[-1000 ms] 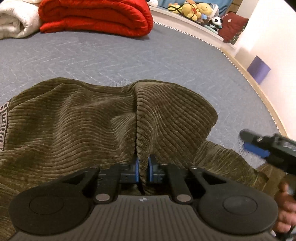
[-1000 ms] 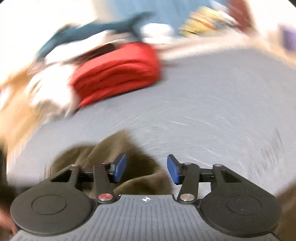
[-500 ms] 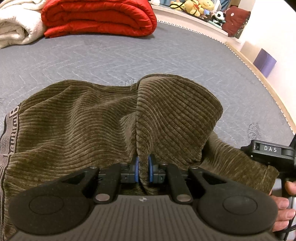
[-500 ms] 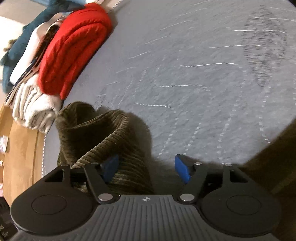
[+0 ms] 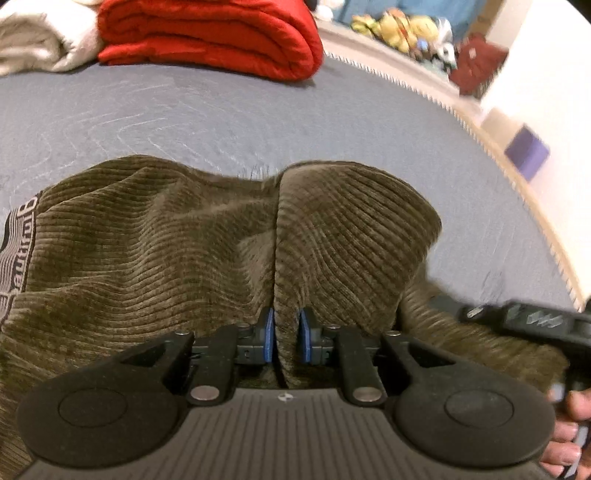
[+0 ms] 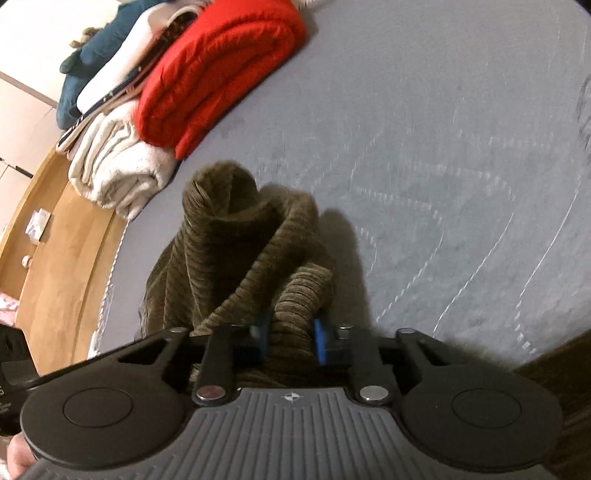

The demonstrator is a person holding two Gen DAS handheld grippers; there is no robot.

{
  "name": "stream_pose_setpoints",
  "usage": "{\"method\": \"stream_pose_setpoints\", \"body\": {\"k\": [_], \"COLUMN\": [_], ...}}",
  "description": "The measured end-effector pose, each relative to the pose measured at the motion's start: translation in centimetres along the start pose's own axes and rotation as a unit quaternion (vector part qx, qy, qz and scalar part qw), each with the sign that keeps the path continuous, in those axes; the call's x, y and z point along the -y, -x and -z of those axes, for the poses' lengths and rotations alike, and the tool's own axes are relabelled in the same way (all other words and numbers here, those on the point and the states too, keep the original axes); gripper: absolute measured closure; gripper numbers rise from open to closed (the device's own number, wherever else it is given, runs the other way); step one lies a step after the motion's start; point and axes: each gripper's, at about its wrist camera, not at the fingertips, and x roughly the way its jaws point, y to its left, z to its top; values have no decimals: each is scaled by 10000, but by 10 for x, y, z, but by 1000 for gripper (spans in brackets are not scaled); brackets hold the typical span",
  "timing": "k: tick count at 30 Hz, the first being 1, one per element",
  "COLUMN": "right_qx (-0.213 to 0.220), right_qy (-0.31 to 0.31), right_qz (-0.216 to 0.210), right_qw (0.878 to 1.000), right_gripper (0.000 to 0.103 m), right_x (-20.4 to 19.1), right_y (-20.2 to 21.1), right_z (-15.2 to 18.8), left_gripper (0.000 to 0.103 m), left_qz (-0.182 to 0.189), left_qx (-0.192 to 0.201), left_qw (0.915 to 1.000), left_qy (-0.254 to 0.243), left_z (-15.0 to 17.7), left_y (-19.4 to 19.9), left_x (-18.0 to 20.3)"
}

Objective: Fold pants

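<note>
Olive corduroy pants (image 5: 155,258) lie bunched on the grey bed (image 5: 221,118); left gripper (image 5: 286,339) pinches one raised ridge while right gripper (image 6: 290,341), jaws just closing, clamps another, likely to lift both for a fold.

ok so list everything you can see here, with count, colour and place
pants: one, olive corduroy, bunched on the bed, patterned waistband at left
bed cover: one, grey quilted, under everything
red blanket: one, folded, far side
white blanket: one, cream, folded beside the red one
teal fabric: one, behind the blankets
plush toys: several, mostly yellow, blurred, on far ledge
purple box: one, right of the bed
left claw: black, blue pads, shut on a pants fold
right claw: same, just closed on pants
hand: one, lower right
</note>
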Motion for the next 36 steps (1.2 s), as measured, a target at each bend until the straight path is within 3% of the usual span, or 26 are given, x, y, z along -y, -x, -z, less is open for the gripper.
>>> {"method": "stream_pose_setpoints", "body": {"k": [3,5,6,8,9,11,13,16,18,20,22,24,28,31,34,35,36], "right_qx": [903,1725,2233,3020,3341,3449,3102,3042,3099,3252,3299,3208,2930,2244,1865,1851,1929], "right_qy": [278,746,1100,1582,1788,1804,1181,180,-290,-867,-1235,-1729,-2493,-2680,-2459,-2208,-1792], "right_qz": [-214,-106,107,644,1197,2298,3035,3647,3742,3645,3489,3145,2928,2734,2596,2602,2786], "right_qw": [9953,9821,9685,9379,9176,8920,8931,8798,8736,8683,8684,8765,8754,8962,9151,9216,9236], "right_gripper": [87,87,87,87,87,86,83,82,62,52,51,48,48,45,48,71,87], "right_x": [-22,-38,-48,-57,-60,-51,-19,31,53,69,75,92,123,143,140,129,114], "right_y": [40,74,93,121,129,129,121,123,133,148,156,164,166,137,108,100,93], "right_z": [-18,-24,-25,-25,-24,-31,-45,-60,-68,-71,-72,-71,-61,-60,-62,-63,-64], "left_gripper": [81,60,49,47,47,47,47,47,46,46,45,45,42,41,41,41,41], "left_qz": [174,321,388,440,438,432,432,424,416,411,424,420,428,442,445,443,443], "left_qx": [319,456,487,518,506,459,415,390,369,343,312,289,263,233,220,218,218], "left_qw": [9993,9984,9979,9976,9977,9979,9981,9982,9983,9983,9983,9984,9984,9984,9985,9985,9985], "left_qy": [93,133,156,160,140,134,156,174,193,219,230,237,266,263,243,233,230], "left_z": [-4,-6,-7,-8,-9,-8,-7,-7,-8,-9,-10,-10,-10,-11,-10,-10,-10], "left_y": [11,17,18,20,20,19,19,20,20,20,20,20,21,20,19,19,18], "left_x": [-1,-1,0,2,3,4,3,3,0,-1,-3,-4,-5,-4,-3,-2,-2]}}
